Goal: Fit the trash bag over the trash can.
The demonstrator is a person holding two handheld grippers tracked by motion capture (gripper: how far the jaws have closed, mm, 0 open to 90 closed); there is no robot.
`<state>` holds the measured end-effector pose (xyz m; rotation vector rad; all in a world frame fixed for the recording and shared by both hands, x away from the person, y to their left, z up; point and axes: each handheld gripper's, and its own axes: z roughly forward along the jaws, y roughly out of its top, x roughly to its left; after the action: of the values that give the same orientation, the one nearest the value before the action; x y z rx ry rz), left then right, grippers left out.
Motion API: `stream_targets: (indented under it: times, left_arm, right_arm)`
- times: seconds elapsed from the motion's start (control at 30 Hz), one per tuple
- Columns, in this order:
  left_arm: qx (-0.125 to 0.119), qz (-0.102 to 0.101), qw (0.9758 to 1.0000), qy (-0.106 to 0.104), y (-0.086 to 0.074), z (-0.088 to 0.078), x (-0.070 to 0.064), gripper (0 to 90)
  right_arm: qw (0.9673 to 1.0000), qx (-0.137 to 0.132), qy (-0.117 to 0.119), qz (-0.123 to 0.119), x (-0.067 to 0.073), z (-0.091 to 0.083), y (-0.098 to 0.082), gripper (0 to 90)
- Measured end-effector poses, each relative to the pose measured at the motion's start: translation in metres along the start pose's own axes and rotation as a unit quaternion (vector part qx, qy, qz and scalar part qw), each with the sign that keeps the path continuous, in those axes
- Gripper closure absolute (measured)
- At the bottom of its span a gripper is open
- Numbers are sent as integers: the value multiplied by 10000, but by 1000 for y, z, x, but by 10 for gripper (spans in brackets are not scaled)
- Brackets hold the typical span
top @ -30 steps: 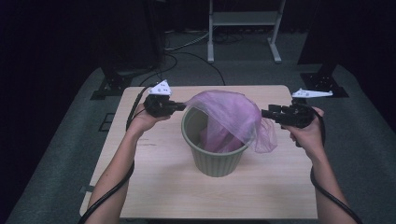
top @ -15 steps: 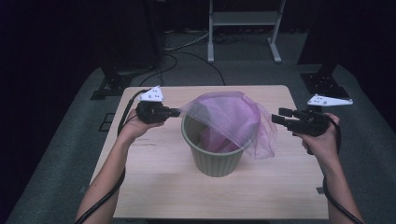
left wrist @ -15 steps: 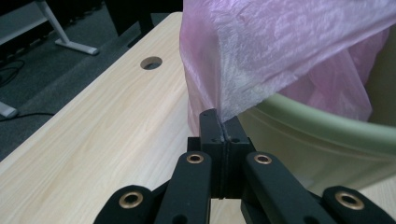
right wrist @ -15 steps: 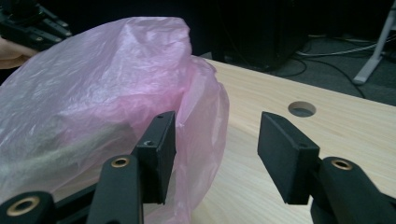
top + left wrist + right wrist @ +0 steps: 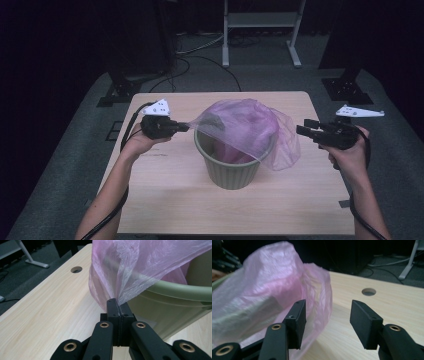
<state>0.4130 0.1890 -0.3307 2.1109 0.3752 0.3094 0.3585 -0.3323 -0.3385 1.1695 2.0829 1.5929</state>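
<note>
We see the left gripper (image 5: 184, 127) with its jaws pressed fully together on a pinch of the pink plastic bag (image 5: 245, 127); in the left gripper view the two black pads meet flat against each other, and the thin film of the bag (image 5: 140, 267) fans up and away from the seam between them. That pinched edge is drawn out taut to the left of the green bin (image 5: 230, 167), which stands near the middle of the wooden table (image 5: 165, 195). The bag sits in the bin's mouth and billows above its rim, with a loose fold spilling over the right side of the rim. The right gripper (image 5: 301, 130) hangs just to the right of that loose fold with its jaws parted about halfway and nothing between them; in the right gripper view the bag (image 5: 269, 292) lies just behind the left pad, and we cannot tell whether they touch, while the gap between the pads shows bare tabletop (image 5: 387, 302).
</note>
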Motion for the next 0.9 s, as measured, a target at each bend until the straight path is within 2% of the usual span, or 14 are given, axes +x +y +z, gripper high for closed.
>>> stream_targets:
  times: [0.07,0.13,0.2,0.4,0.57,0.7,0.77,0.9]
  left_arm:
    - [-18,2,10000,-9,0,-2,-1,900]
    - [-43,12,10000,-39,-1,-3,-2,900]
    - [-25,14,10000,-53,-1,-3,-4,900]
    - [-25,51,9999,-100,-2,-3,-9,899]
    - [-34,59,9999,-149,-5,-5,-12,899]
    - [-40,77,9998,-182,-6,-6,-16,899]
    - [-42,102,9997,-212,-7,-5,-17,899]
    - [-64,143,9995,-278,-6,-3,-21,899]
  right_arm:
    - [10000,-43,48,17,1,-5,2,462]
    - [9997,38,162,-155,8,-7,3,462]
    - [9982,126,487,-325,17,-7,3,459]
    - [9902,440,1044,-818,44,2,-3,421]
    - [9829,679,1422,-954,57,14,-9,373]
    - [9780,828,1591,-1062,65,23,-14,344]
    - [9782,867,1552,-1077,68,28,-17,323]
    - [9783,874,1564,-1037,70,39,-20,334]
